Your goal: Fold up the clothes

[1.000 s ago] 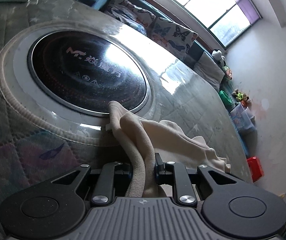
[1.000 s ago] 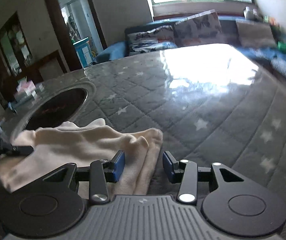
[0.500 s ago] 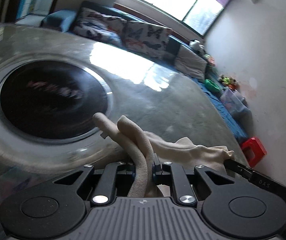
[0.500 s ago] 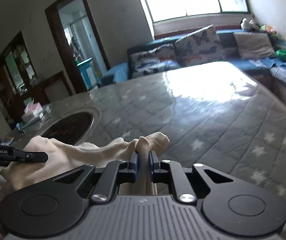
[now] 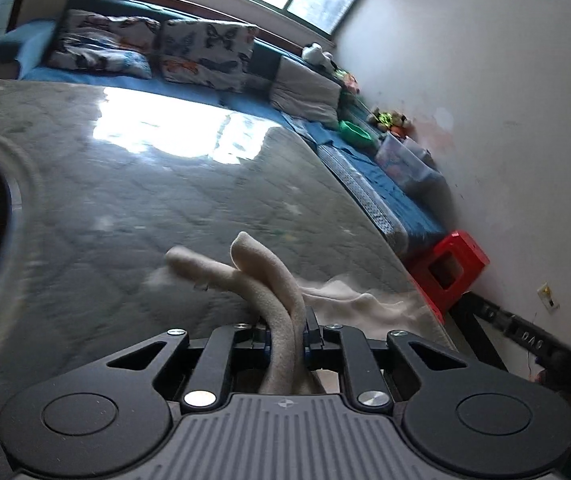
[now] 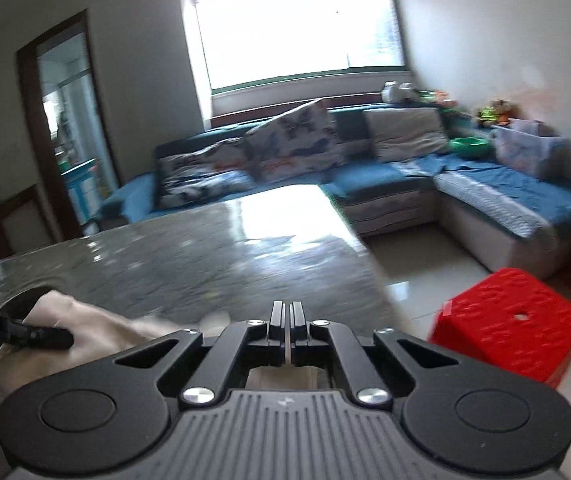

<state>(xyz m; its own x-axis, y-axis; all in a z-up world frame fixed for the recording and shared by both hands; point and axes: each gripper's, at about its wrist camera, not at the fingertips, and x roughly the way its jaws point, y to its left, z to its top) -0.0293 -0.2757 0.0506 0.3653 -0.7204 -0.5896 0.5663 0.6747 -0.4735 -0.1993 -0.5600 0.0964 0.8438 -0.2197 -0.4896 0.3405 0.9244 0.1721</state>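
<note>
Over the near right part of the grey quilted table I've got the left gripper clamped on a doubled fold of the cream garment; two rolled ends stick up past the jaws and the rest trails right toward the table edge. My right gripper has its jaws pressed together w/ only a thin pale sliver between them, cream cloth showing just beneath, so it seems pinched on the same garment, which bunches at near left of the right wrist view. Red stool sits on the floor to the right, blue sofa far back under the window. Both views blurred.
</note>
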